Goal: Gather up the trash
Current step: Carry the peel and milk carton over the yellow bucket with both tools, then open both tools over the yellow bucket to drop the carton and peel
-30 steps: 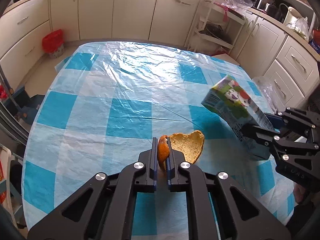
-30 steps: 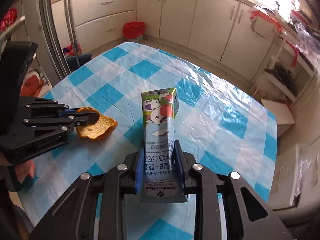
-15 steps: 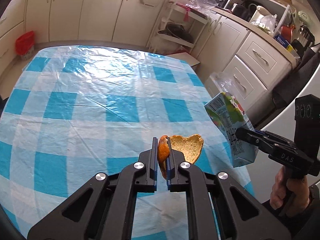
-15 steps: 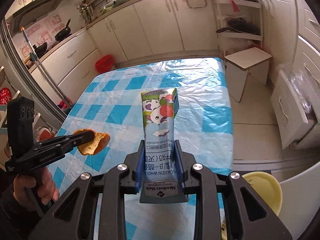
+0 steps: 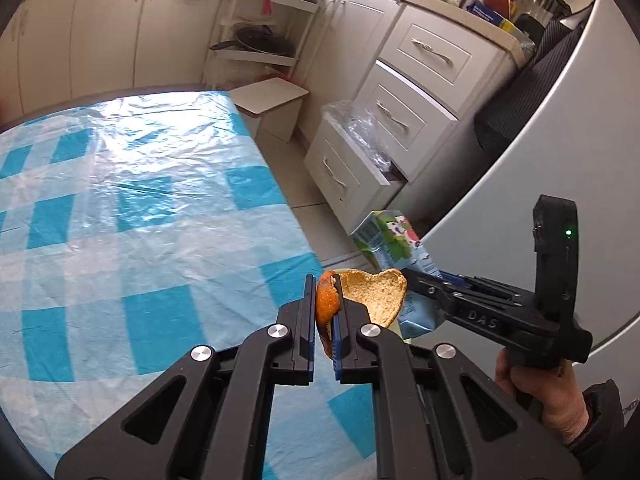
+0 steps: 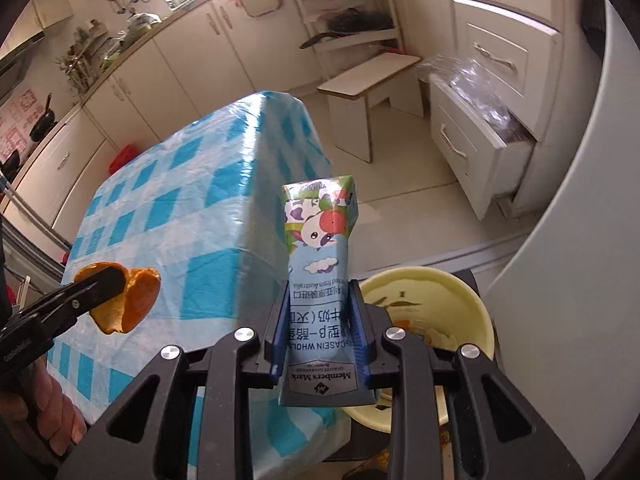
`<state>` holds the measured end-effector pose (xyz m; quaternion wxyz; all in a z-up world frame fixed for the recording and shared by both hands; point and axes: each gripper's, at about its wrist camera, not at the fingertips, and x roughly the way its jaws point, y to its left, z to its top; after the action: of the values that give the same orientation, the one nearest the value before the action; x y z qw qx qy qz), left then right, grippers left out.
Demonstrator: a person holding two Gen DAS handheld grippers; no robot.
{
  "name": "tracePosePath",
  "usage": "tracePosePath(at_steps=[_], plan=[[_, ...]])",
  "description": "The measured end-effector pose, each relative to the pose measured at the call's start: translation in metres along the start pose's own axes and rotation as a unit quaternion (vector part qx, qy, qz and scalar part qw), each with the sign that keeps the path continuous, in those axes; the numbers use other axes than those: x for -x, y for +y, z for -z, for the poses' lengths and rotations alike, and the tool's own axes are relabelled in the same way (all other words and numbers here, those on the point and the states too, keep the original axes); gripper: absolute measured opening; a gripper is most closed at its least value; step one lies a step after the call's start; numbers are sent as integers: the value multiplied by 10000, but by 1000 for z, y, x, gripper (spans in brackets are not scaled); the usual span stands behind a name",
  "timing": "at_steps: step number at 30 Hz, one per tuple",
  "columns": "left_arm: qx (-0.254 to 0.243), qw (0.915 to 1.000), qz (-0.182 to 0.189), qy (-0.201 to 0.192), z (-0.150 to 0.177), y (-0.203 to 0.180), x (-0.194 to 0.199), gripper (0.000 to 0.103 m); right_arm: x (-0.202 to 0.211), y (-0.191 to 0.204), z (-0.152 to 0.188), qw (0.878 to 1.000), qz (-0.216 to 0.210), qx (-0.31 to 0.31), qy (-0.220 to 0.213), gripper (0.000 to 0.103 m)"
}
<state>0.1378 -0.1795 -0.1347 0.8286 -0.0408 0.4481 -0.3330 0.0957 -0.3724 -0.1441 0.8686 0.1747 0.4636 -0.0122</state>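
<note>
Yellow bin [image 6: 476,304] below carton [image 6: 320,264] — checked table [image 6: 168,208] beside.

Blue-checked tablecloth [image 5: 120,240], orange peel [image 5: 326,300]

In the right wrist view the milk carton [image 6: 320,280] hides the near-left part of the yellow bin [image 6: 472,300], and the right tongs [image 6: 319,332] cover more of its rim and contents; what lies inside is too unclear to name. The carton's lower end sits behind the tong frame. In the left wrist view the orange peel [image 5: 376,300] hides part of the carton, and the left tongs [image 5: 323,320] cover the peel's lower edge. The surface [image 5: 120,220] is cut off at the left edge. Countertop clutter at top right is blurred.
</note>
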Motion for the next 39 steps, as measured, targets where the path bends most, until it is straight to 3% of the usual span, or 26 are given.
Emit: tracePosePath(at_steps=[6,8,9,16,22,25,30,36,39], plan=[[-272,9991,-2,328,3,-47,-48,6,-15,-35,12,9979,206,-422,450,30],[-324,9986,-56,421,3,-60,-63,6,-15,-42,14,9969,321,-557,463,44],[-368,9982,-92,459,4,-64,-69,6,-15,-46,14,9963,359,-631,460,45],[-671,9952,-279,662,4,-88,-95,6,17,-75,7,9900,404,-1335,-233,58],[-760,9931,-443,773,5,-100,-110,7,40,-78,1,9873,363,-1366,-724,61],[-846,9923,-470,777,4,-106,-115,18,48,-79,-1,9858,462,-1342,-902,66],[-988,9914,-674,536,3,-119,-108,55,64,-86,-2,9804,642,-1436,-1187,73],[-1058,9889,-1040,11,3,-127,-74,85,89,-83,-3,9735,865,-1461,-1534,84],[-1021,9872,-1194,-272,3,-125,-47,94,105,-69,-3,9689,1194,-1264,-1760,92]])
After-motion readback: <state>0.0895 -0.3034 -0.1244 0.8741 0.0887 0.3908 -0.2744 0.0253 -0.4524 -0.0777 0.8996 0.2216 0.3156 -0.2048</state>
